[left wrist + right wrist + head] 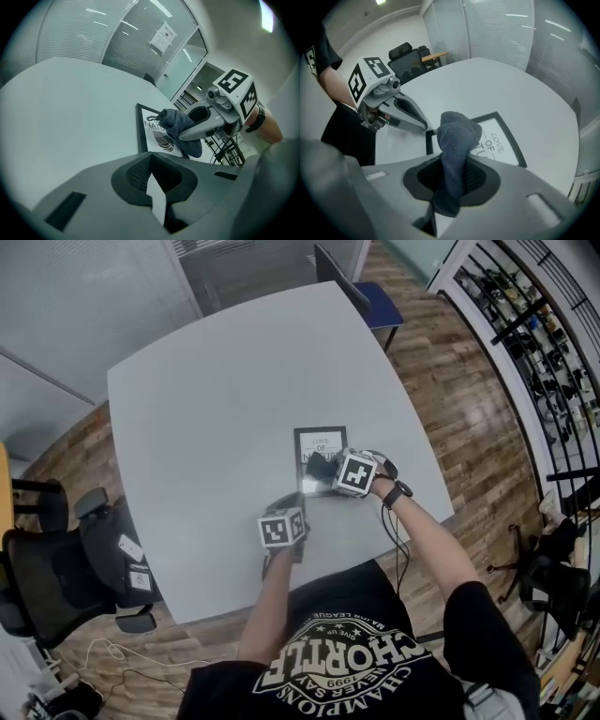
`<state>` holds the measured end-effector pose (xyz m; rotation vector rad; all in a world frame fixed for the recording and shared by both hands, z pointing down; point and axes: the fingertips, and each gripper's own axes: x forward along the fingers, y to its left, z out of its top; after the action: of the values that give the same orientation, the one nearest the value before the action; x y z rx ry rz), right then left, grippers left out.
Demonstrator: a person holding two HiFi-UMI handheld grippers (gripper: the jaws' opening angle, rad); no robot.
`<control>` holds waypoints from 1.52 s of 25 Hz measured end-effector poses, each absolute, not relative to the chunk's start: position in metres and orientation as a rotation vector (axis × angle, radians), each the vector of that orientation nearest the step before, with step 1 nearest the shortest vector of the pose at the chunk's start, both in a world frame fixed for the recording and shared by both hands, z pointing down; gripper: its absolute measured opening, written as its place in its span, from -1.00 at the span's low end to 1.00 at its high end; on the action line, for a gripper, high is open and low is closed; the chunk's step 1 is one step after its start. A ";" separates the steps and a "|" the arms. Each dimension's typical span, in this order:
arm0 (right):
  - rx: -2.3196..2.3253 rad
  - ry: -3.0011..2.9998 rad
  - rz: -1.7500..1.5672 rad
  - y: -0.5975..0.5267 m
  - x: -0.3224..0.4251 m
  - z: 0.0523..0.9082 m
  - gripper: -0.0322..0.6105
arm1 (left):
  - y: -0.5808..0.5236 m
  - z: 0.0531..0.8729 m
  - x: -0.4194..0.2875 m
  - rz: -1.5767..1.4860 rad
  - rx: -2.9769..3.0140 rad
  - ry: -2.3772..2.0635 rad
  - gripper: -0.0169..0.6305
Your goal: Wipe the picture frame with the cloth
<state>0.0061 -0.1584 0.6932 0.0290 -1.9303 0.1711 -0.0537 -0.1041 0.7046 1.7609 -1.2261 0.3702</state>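
Desk (206, 427), white and broad, with a picture frame (319, 439) apparently mid-wipe.
The frame lay flat near the person's edge of the desk. The left claw (151, 185), jaws drawn together on nothing, had its tip by the frame's near corner, seemingly to steady it. The right claw (452, 173) gripped a dark blue cloth (457, 136), bunched over the frame. The next move probably called for pressing the cloth down and sweeping it across glass and border. Lettering in the frame read "LOVE OF" and partly "NATU"; the shirt (347, 662) showed "CHAMPIONS" and "1999".
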 end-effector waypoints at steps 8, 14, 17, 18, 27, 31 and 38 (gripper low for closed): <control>-0.226 -1.835 0.005 -0.127 -0.059 0.712 -0.66 | -0.086 0.695 -0.079 0.391 1.748 -1.274 -0.93; -0.221 -1.759 -0.039 -0.129 -0.030 0.723 -0.66 | -0.079 0.700 -0.086 0.404 1.715 -1.283 -0.93; -0.187 -1.725 -0.046 -0.132 0.007 0.725 -0.66 | -0.078 0.699 -0.078 0.405 1.718 -1.271 -0.93; -0.169 -1.726 -0.026 -0.132 0.018 0.724 -0.66 | -0.078 0.699 -0.075 0.406 1.721 -1.263 -0.93; -0.040 -1.762 0.116 -0.139 0.067 0.719 -0.66 | -0.079 0.699 -0.057 0.407 1.729 -1.238 -0.93; -0.071 -1.794 0.053 -0.133 0.045 0.705 -0.66 | -0.074 0.697 -0.064 0.397 1.703 -1.262 -0.93; -0.212 -1.869 -0.060 -0.105 -0.041 0.697 -0.66 | -0.064 0.693 -0.097 0.360 1.642 -1.340 -0.93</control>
<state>-0.0414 -0.1046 0.6970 -0.2117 -1.8692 -0.0597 -0.0970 -0.0641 0.6927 1.6418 -1.3399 0.3604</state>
